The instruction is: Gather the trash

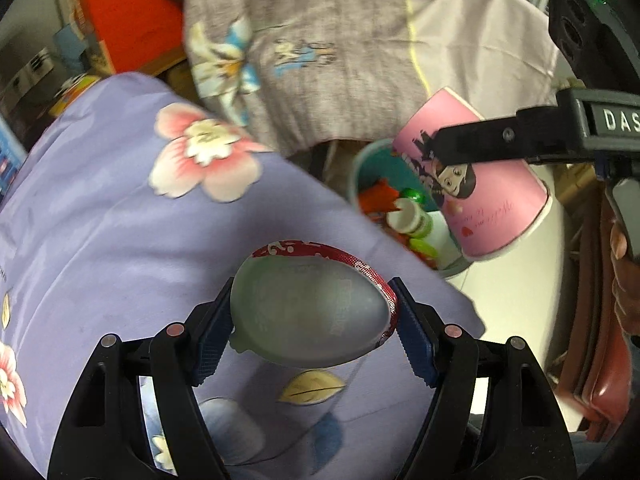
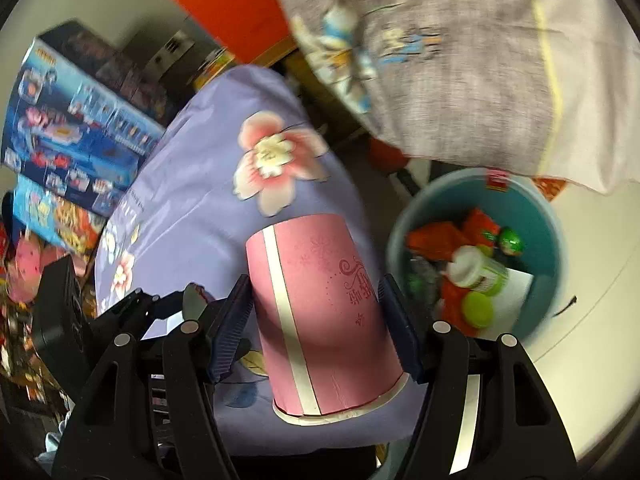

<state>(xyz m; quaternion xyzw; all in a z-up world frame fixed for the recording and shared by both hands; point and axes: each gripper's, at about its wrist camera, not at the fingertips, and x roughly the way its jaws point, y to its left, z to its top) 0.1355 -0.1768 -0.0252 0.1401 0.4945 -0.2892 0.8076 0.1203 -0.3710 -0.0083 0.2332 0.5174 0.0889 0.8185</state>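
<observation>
We hold two pieces of trash above the bedding: our left gripper [image 1: 314, 320] pinches a silvery egg-shaped foil wrapper [image 1: 308, 312] with a red printed rim between its blue pads, over the lilac flowered quilt [image 1: 120, 220]; our right gripper [image 2: 316, 320] clamps a pink paper cup [image 2: 320, 312], held mouth toward the camera with its base pointing away; in the left wrist view that cup [image 1: 480, 184] hangs tilted over the teal waste bin [image 1: 360, 172]; the bin [image 2: 540, 220] stands on the pale floor beside the quilt, holding red wrappers, a green-capped bottle [image 2: 480, 276] and white paper; a grey printed pillow [image 2: 440, 60] lies beyond.
</observation>
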